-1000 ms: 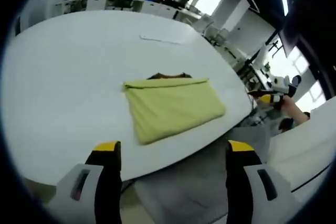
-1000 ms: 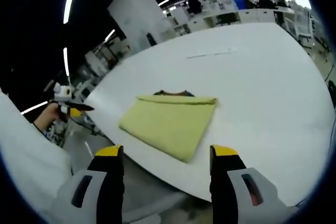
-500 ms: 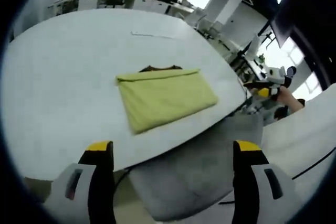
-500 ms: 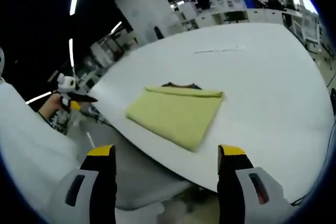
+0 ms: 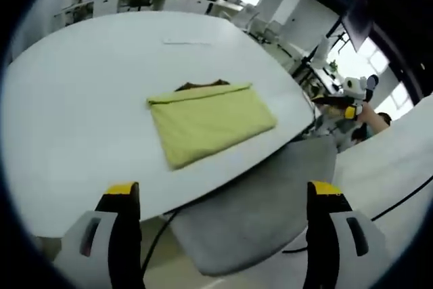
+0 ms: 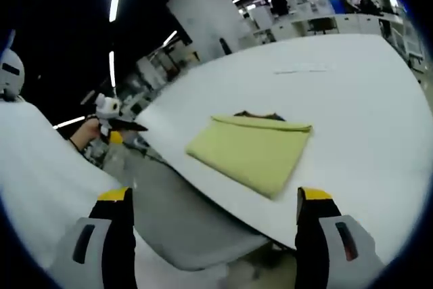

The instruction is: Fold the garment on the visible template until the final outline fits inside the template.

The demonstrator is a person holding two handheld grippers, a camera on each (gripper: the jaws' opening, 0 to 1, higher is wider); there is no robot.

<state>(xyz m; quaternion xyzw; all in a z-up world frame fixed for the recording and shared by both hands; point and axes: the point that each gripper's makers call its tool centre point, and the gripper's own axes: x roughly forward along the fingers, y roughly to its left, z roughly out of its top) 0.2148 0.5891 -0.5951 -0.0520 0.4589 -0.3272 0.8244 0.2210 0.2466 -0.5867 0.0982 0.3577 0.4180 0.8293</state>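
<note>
A yellow-green garment point(image 5: 210, 121) lies folded into a flat rectangle on the white worktop point(image 5: 74, 99), near the worktop's curved edge. A dark strip of template point(image 5: 201, 85) peeks out along the garment's far edge. Both claws are drawn back off the worktop, well apart from the garment. The left claw point(image 5: 223, 197) and the right claw point(image 6: 215, 204) each have their jaws spread wide and hold nothing. A grey chair point(image 5: 257, 201) sits below the worktop's edge.

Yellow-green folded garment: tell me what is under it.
Under the folded garment a dark strip peeks past its far edge, seen in both views, perhaps the template. The rest is covered, so its outline cannot be judged. All rests on the white table.
</note>
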